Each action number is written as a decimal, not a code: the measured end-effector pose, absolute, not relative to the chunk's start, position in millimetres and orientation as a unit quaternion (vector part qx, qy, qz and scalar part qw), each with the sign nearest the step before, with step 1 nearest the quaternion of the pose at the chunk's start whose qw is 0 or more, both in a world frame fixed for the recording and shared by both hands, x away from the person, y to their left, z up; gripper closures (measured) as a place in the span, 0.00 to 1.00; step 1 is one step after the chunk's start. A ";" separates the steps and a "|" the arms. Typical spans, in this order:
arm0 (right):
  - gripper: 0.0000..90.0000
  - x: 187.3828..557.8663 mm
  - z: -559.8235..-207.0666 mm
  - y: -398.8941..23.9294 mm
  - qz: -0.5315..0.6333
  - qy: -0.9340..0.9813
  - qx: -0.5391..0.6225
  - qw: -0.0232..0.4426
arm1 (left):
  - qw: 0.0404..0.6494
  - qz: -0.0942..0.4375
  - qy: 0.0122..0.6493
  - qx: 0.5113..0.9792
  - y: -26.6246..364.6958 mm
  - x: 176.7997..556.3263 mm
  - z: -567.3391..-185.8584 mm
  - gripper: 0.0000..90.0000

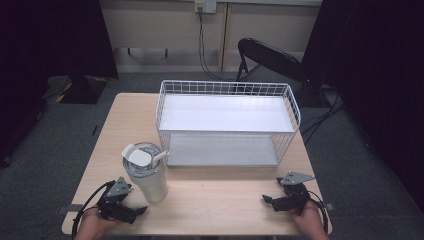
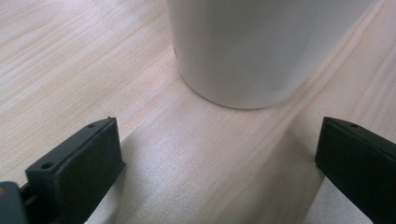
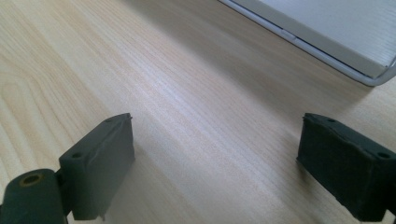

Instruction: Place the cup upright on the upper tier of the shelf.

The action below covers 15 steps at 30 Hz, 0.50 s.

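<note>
At the lower left of the high view, the left gripper sat low on the wooden surface with its fingers spread wide and holding nothing, just beside the base of a tall white tumbler with a lid and straw. At the lower right, the right gripper rested with its fingers equally wide and empty, near the front of the white wire rack. The tall tumbler looked tip-prone: a sideways nudge or a one-sided, low grip could topple it.
</note>
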State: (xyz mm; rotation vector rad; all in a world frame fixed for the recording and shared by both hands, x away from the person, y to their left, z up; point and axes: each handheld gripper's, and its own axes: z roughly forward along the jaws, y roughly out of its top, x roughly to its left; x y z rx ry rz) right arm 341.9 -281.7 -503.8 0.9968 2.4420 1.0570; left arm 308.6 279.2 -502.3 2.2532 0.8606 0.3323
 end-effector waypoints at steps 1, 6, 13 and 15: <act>0.11 341.9 -503.7 -281.7 0.368 0.850 0.347 0.149 | 0.346 0.122 0.332 0.869 280.2 308.8 -502.1 0.00; 0.11 342.0 -503.7 -281.7 0.368 0.850 0.347 0.149 | 0.342 0.128 0.339 0.867 285.4 309.5 -501.6 0.00; 0.11 342.0 -503.7 -281.7 0.368 0.850 0.347 0.149 | 0.393 0.122 0.356 0.839 295.7 305.2 -495.0 0.18; 0.11 342.0 -503.7 -281.7 0.368 0.850 0.347 0.149 | 0.400 0.117 0.361 0.834 296.0 304.8 -492.4 0.17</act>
